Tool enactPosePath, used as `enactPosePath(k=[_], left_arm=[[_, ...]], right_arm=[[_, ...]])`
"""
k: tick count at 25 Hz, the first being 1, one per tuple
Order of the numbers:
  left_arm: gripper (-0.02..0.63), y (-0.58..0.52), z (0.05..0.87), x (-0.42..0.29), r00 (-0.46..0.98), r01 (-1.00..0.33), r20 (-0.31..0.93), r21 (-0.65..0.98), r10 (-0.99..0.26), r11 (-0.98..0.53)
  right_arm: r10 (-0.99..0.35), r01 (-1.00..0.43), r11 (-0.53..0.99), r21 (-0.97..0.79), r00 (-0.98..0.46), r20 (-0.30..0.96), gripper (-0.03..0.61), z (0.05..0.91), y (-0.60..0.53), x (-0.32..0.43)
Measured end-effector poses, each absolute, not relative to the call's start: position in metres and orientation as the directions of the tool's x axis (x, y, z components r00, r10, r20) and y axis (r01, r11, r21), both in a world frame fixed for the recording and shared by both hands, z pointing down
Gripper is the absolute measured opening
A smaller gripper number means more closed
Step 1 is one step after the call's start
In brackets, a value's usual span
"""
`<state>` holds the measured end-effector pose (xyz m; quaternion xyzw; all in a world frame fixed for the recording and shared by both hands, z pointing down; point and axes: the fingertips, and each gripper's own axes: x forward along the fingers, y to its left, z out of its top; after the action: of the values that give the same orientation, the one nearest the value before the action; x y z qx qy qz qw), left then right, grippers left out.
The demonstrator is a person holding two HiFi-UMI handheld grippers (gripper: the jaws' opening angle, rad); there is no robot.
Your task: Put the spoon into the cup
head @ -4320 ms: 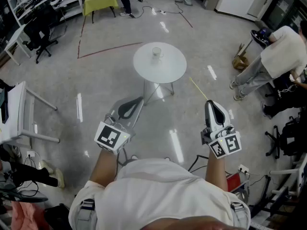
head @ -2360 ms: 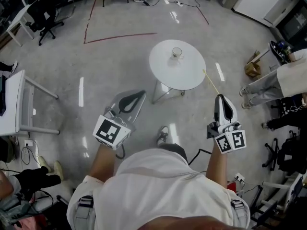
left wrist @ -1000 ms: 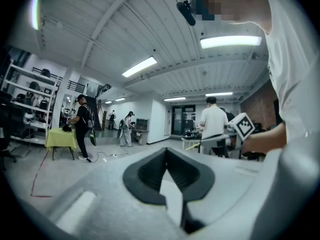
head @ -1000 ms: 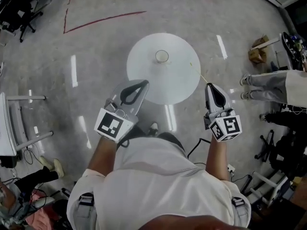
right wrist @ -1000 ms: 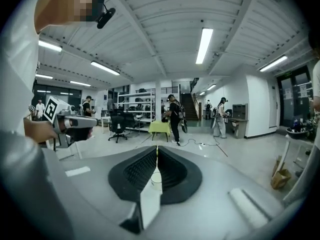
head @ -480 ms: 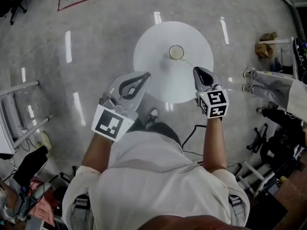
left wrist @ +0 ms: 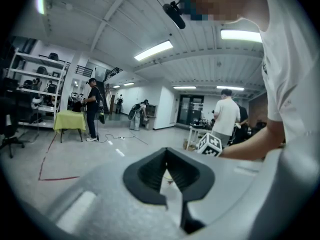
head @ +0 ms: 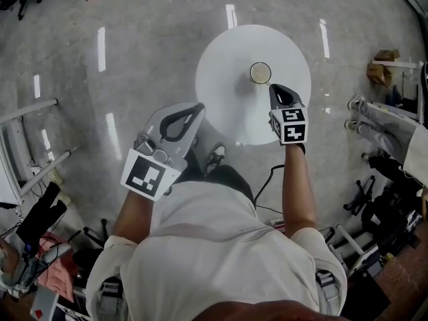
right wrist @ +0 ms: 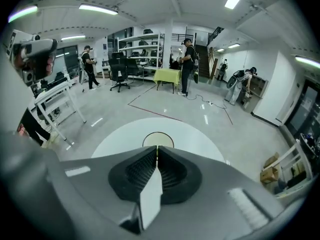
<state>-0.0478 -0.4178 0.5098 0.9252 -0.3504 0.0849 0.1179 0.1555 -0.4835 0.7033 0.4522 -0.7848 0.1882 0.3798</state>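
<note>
A small cup (head: 260, 73) stands near the middle of a round white table (head: 227, 79). My right gripper (head: 273, 89) hovers just at the cup's near right side, shut on a thin yellowish spoon whose handle barely shows in the head view. In the right gripper view the spoon (right wrist: 157, 149) is a thin sliver between the closed jaws of the right gripper (right wrist: 157, 151), pointing at the cup (right wrist: 158, 139) on the table (right wrist: 115, 139). My left gripper (head: 198, 108) hangs off the table's near left edge, shut on nothing. It (left wrist: 167, 170) looks across the room.
A person's legs (head: 378, 122) stand right of the table beside a cardboard box (head: 382, 74). White table frames (head: 30, 142) lie at the left. My own shoe (head: 215, 157) shows under the table's near edge. In the left gripper view, people stand far off by a yellow table (left wrist: 67, 120).
The view has closed in over the table. My right gripper carried the spoon forward and left, from beside the table to right at the cup. The left gripper stayed shut at the table's edge.
</note>
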Motion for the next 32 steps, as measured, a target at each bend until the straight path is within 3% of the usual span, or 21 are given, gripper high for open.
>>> enactPosePath(k=[7,20,32], left_arm=[[0.003,-0.416,0.512,-0.054,0.742,-0.67,0.216,0.273,-0.634,-0.691],[0.003,-0.411,0.511,-0.06,0.734,-0.678,0.211,0.286,-0.645,-0.678],[0.003,-0.378,0.462,-0.028,0.761,-0.648,0.146,0.216,-0.632,-0.73]], right_arm=[[-0.549,-0.859,0.511,0.037,-0.293,0.783,0.012,0.728,-0.494,0.155],[-0.528,-0.846,0.532,0.038,-0.296,0.796,0.04,0.742,-0.493,0.148],[-0.669,-0.877,0.476,0.065,-0.314,0.673,0.006,0.65,-0.465,0.165]])
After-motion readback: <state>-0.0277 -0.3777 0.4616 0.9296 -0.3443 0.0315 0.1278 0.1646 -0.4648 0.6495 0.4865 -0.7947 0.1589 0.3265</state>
